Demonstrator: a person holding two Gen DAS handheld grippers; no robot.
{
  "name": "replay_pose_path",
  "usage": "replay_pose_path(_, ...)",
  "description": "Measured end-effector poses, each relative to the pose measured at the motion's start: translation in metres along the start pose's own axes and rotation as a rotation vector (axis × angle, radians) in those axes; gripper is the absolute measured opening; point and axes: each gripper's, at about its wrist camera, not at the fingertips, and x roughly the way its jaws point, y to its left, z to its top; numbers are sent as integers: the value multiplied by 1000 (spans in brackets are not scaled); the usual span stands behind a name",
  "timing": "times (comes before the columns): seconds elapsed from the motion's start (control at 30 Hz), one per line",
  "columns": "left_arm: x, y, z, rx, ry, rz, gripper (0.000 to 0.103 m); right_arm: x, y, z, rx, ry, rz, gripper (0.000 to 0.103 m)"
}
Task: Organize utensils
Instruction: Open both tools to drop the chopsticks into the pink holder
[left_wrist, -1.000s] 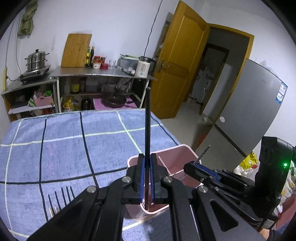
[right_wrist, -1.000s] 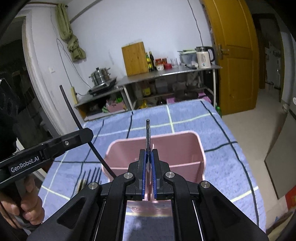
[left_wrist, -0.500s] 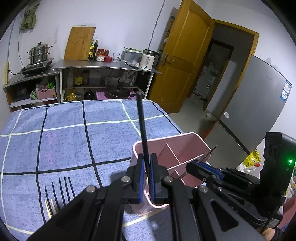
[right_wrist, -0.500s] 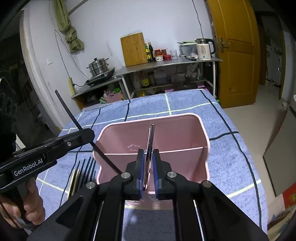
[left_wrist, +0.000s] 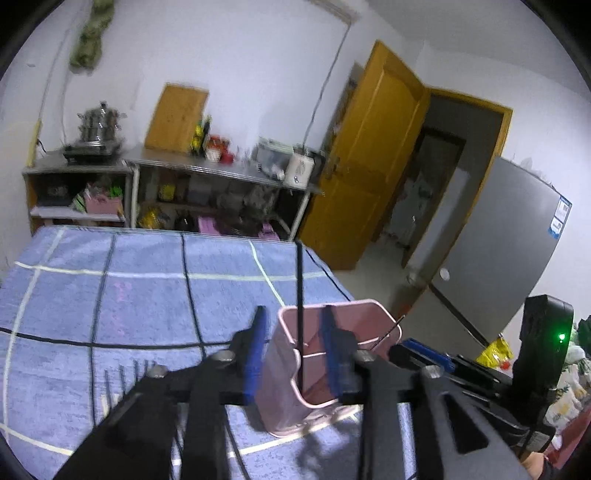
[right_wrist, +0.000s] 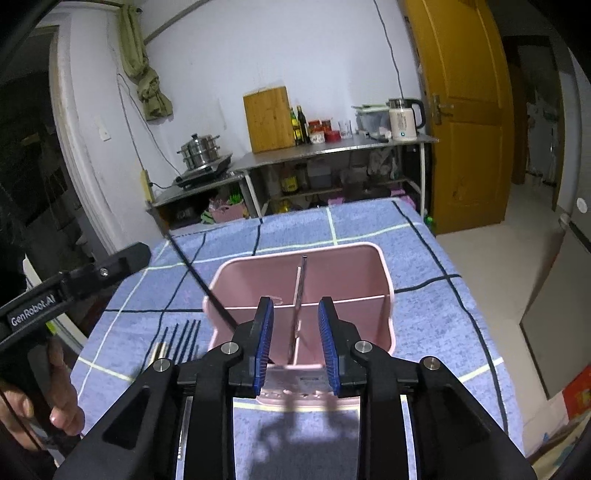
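A pink divided utensil holder (right_wrist: 380, 295) stands on the blue checked cloth; it also shows in the left wrist view (left_wrist: 384, 321). My left gripper (left_wrist: 293, 354) is open above the holder's near left corner. A black chopstick (left_wrist: 300, 295) stands free in the holder between its fingers; it leans in the right wrist view (right_wrist: 199, 277). My right gripper (right_wrist: 295, 332) is open over the holder's front. A thin metal utensil (right_wrist: 300, 291) stands free in the holder between its fingers. Several black chopsticks (right_wrist: 183, 341) lie left of the holder.
The table (right_wrist: 424, 332) ends just right of the holder, with floor beyond. A steel counter (right_wrist: 332, 147) with pots, bottles and a kettle stands behind the table. A yellow door (right_wrist: 469, 110) and a grey fridge (left_wrist: 509, 240) stand to the right.
Both grippers have opened. The left one let go of its black chopstick, the right one let go of its metal utensil. Both utensils now stand in the pink holder.
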Motion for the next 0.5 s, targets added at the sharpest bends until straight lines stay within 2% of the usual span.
replay_pose_path(0.03, -7, 2, -1, 2, -18, 3, 67, -6, 3, -2, -1, -10, 10, 26)
replay_pose_path(0.07, -16, 5, -4, -1, -36, 4, 70, -11, 5, -5, -1, -15, 18, 26)
replay_pose_path(0.17, -41, 12, -14, 8, -82, 30, 72, -23, 12, -14, -5, -28, 43, 26)
replay_pose_path(0.23, -54, 18, -22, 9, -94, 57, 79, -29, 20, -23, -14, -23, 59, 26)
replay_pose_path(0.27, -60, 22, -26, 4, -95, 72, 87, -31, 23, -27, -17, -21, 62, 26)
replay_pose_path(0.37, -76, 34, -39, -8, -101, 97, 100, -36, 32, -36, -25, -13, 89, 26)
replay_pose_path(0.5, -90, 47, -54, -32, -95, 118, 102, -39, 43, -50, -28, 6, 122, 26)
